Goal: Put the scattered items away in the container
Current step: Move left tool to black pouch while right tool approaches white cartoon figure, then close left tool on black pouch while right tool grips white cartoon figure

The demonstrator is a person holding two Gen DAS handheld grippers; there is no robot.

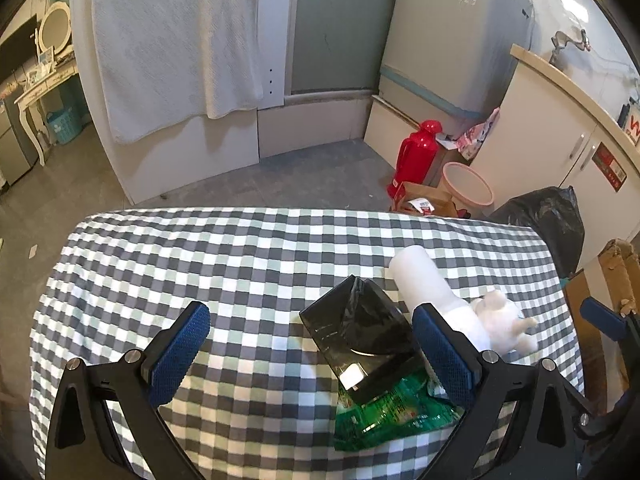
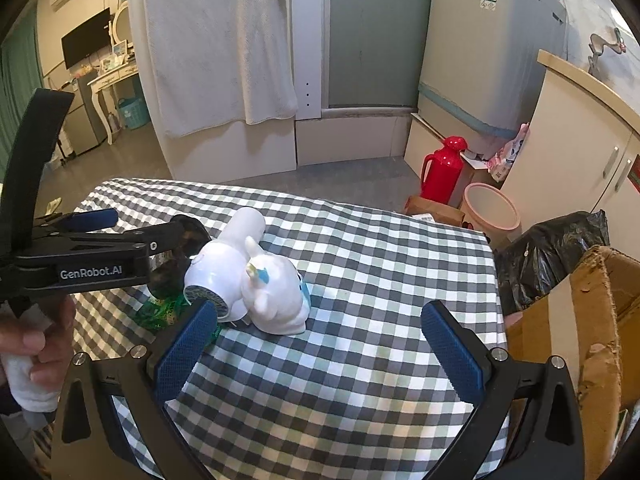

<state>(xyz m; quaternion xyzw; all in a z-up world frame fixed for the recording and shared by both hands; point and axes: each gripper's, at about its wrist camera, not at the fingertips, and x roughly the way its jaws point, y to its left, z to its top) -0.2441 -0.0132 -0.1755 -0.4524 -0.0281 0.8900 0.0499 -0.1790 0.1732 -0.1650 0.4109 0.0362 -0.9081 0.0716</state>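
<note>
On the checked tablecloth (image 1: 240, 264) lie a dark translucent box (image 1: 360, 336), a green snack packet (image 1: 392, 412) under its near end, and a white toy fan with a plush-like animal figure (image 1: 492, 320). My left gripper (image 1: 308, 352) is open, low over the cloth, with the dark box just inside its right finger (image 1: 444, 356). My right gripper (image 2: 320, 344) is open and empty over the cloth; the white toy (image 2: 256, 280) lies just beyond its left finger (image 2: 184, 348). The cardboard box (image 2: 580, 320) stands at the table's right edge.
A black rubbish bag (image 2: 552, 248), a pink bin (image 2: 492, 208) and a red thermos (image 2: 444, 168) stand on the floor beyond the table's right side. A white towel (image 2: 224, 40) hangs behind. The left gripper body (image 2: 92, 256) reaches in at the right view's left.
</note>
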